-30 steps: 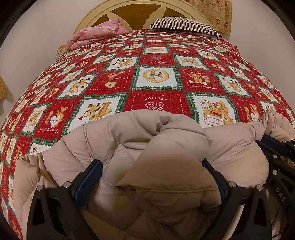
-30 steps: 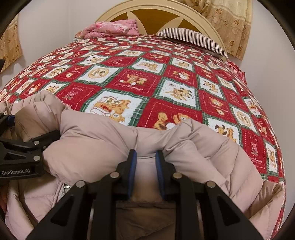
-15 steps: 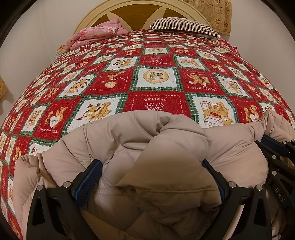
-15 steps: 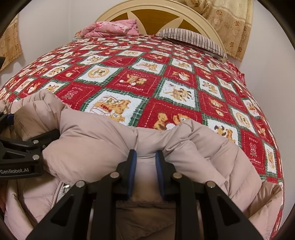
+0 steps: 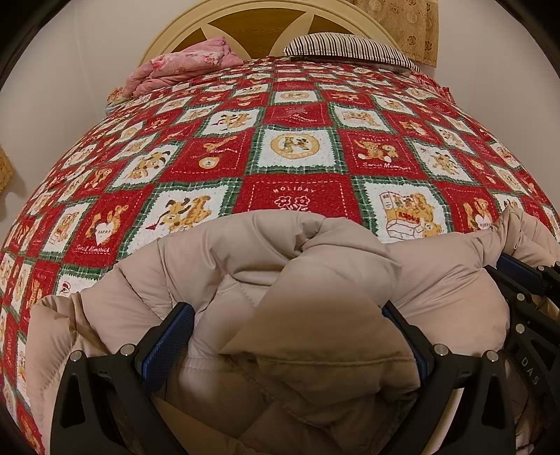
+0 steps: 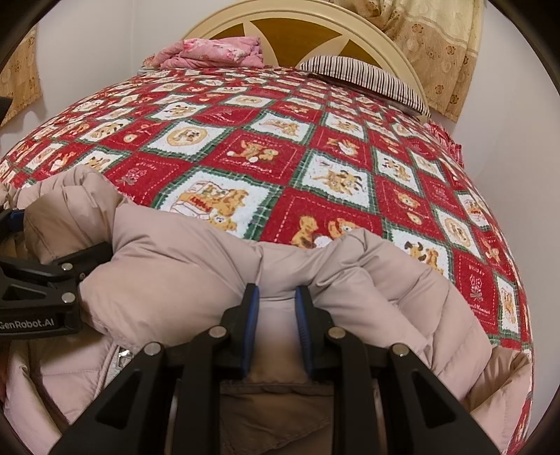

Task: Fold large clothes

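Lying bunched at the near edge of the quilt (image 5: pixel 297 147), the coat (image 5: pixel 245 266) is pinched in the right gripper's (image 6: pixel 276 301) narrow jaws; the left gripper (image 5: pixel 290 325) stands wide, coat filling its gap.

Puffer jacket (image 5: pixel 245 280) bottom — cut off by frame.

Bed (image 5: pixel 297 147) with patchwork quilt, arched headboard (image 6: pixel 315 31), pale walls, patterned curtain (image 6: pixel 448 52), possibly over window.
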{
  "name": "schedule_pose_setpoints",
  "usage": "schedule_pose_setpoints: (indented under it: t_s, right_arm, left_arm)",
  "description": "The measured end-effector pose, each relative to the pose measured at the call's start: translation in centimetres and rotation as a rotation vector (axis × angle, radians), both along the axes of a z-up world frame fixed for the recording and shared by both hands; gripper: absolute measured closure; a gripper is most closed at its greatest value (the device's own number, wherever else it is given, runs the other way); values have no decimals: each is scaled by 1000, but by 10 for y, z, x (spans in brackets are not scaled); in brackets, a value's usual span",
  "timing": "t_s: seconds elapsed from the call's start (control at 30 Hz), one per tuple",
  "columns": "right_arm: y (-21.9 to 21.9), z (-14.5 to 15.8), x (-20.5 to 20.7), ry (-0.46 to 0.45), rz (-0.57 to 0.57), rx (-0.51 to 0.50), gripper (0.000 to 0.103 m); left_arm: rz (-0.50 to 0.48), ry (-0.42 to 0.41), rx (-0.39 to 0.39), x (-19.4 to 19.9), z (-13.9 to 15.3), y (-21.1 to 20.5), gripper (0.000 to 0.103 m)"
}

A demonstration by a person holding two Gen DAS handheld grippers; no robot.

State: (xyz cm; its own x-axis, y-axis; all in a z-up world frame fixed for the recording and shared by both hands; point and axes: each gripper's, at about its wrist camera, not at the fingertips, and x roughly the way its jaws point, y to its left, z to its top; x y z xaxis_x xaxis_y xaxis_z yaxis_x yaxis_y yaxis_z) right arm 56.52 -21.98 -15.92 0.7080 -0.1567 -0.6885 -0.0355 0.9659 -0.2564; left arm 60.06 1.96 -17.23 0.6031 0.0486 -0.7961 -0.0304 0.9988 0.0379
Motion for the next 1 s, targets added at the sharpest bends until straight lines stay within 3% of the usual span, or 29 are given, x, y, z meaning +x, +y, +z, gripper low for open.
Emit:
schedule_pose_setpoints:
  t_s: [0.17, 0.27, 0.33, 0.5, 0.6, 0.73, 0.87, 1.0]
  right_arm:
    - [-15, 9, -2, 7, 23, 110, 74]
    - [-18, 23, -14, 15, 40, 99, 53]
    - [-20, 40, -38, -16, 66, 91, 29]
    - [-39, 69, -136, -37, 91, 66, 21]
    - [-63, 62, -208, 3, 52, 113, 17]
    - [-86, 42, -302, 39, -38, 97, 17]
    - [-106, 32, -377, 23, -149, 139, 16]
    - [-116, 18, -430, 22, -224, 233, 16]
  left_arm:
    - [-8, 25, -36, 0, 11, 6, 1]
    - [-18, -18, -56, -25, 43, 19, 1]
    - [-46, -59, -63, -52, 64, 27, 1]
    - [-102, -107, -85, -172, 97, 63, 1]
    - [-115, -112, -105, -260, 90, 85, 1]
    - [-63, -102, -157, -346, 67, 114, 1]
    - [-27, -61, -229, -405, 34, 130, 1]
    - [-61, -16, -283, -440, 5, 122, 1]
